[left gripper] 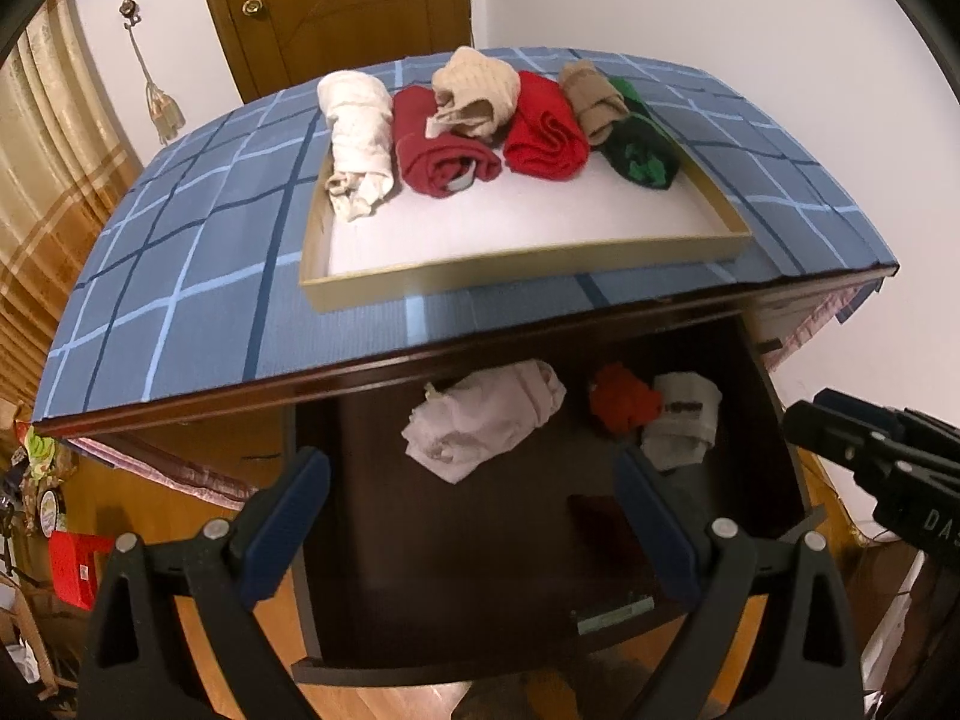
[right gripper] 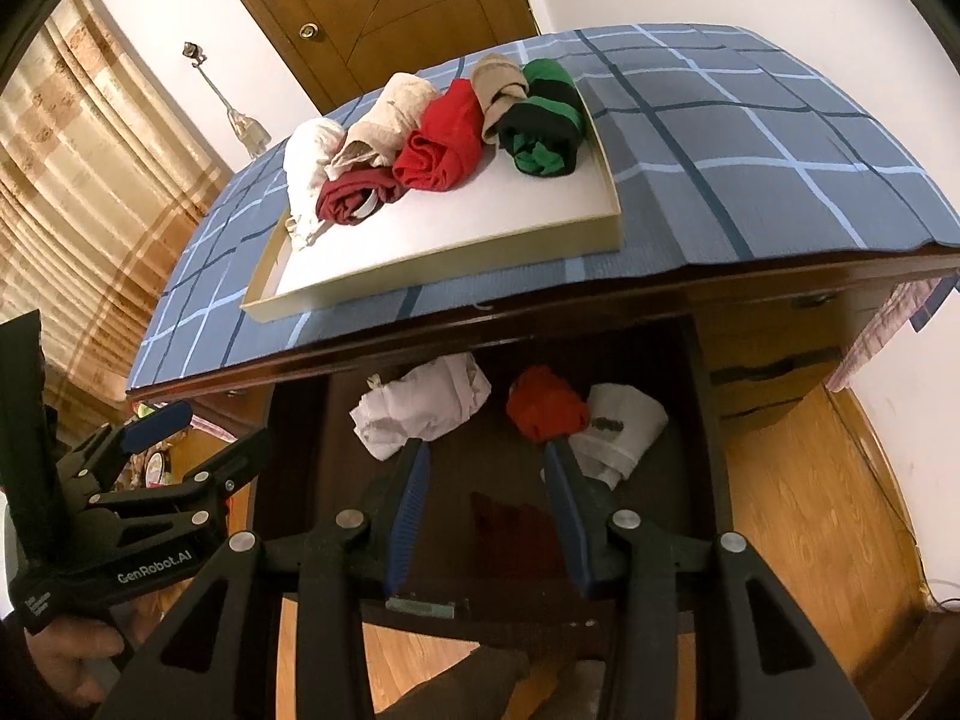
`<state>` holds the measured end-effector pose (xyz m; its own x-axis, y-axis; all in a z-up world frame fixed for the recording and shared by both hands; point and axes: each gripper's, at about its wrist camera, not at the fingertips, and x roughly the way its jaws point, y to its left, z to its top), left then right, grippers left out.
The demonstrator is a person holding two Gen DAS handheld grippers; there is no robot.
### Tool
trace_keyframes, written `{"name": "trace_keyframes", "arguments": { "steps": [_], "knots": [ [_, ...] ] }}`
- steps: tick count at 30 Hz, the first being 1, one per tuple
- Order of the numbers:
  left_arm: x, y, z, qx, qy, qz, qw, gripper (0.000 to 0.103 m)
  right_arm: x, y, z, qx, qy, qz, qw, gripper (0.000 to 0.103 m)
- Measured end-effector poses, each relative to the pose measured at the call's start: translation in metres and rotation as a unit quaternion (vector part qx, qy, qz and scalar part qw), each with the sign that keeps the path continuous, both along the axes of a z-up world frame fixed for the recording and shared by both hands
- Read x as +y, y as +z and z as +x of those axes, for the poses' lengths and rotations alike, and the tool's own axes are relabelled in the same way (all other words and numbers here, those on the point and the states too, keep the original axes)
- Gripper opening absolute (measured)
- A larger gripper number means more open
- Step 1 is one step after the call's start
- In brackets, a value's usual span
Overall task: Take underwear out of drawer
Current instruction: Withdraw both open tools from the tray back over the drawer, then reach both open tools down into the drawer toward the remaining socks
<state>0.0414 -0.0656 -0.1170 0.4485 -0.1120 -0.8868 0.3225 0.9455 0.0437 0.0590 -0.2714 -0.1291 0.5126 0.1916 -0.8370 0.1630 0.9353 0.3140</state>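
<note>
The dark drawer [left gripper: 312,540] [right gripper: 708,420] stands pulled out below the tabletop. At its back lie a pale pink underwear [left gripper: 486,420] [right gripper: 420,408], a red one [left gripper: 624,399] [right gripper: 543,402] and a white one with a black band [left gripper: 684,420] [right gripper: 621,426]. My left gripper [left gripper: 471,459] [right gripper: 207,432] hovers over the drawer's left part, jaws wide and empty. My right gripper [right gripper: 487,450] [left gripper: 840,438] hangs above the drawer's middle; its jaws stand apart, with the tips near the pale and red pieces and nothing between them.
A cream tray [left gripper: 522,276] [right gripper: 432,264] on the blue plaid tabletop [left gripper: 180,300] holds several rolled underwear in white, dark red, beige, red and green-black. A wooden door [left gripper: 336,6] and a curtain [left gripper: 54,168] stand behind. A hand [right gripper: 72,654] holds the left gripper's handle.
</note>
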Motion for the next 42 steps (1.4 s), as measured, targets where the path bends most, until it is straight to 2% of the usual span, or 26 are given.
{"name": "trace_keyframes", "arguments": {
  "steps": [16, 23, 34, 42],
  "knots": [
    [0.022, -0.044, -0.031, 0.056, 0.004, 0.022, 0.9982, 0.097, 0.006, -0.042, -0.034, 0.05, 0.012, -0.011, 0.999, 0.043],
    [0.028, -0.067, -0.037, 0.092, 0.009, 0.029, 0.9953, 0.095, 0.01, -0.065, -0.048, 0.078, 0.009, 0.004, 0.997, 0.043],
    [0.031, -0.097, -0.039, 0.135, 0.017, 0.037, 0.99, 0.095, 0.009, -0.088, -0.048, 0.104, -0.003, 0.023, 0.994, 0.043],
    [0.021, -0.113, -0.038, 0.15, 0.011, 0.045, 0.9877, 0.095, 0.006, -0.102, -0.042, 0.118, -0.004, 0.027, 0.993, 0.043]
  ]
}}
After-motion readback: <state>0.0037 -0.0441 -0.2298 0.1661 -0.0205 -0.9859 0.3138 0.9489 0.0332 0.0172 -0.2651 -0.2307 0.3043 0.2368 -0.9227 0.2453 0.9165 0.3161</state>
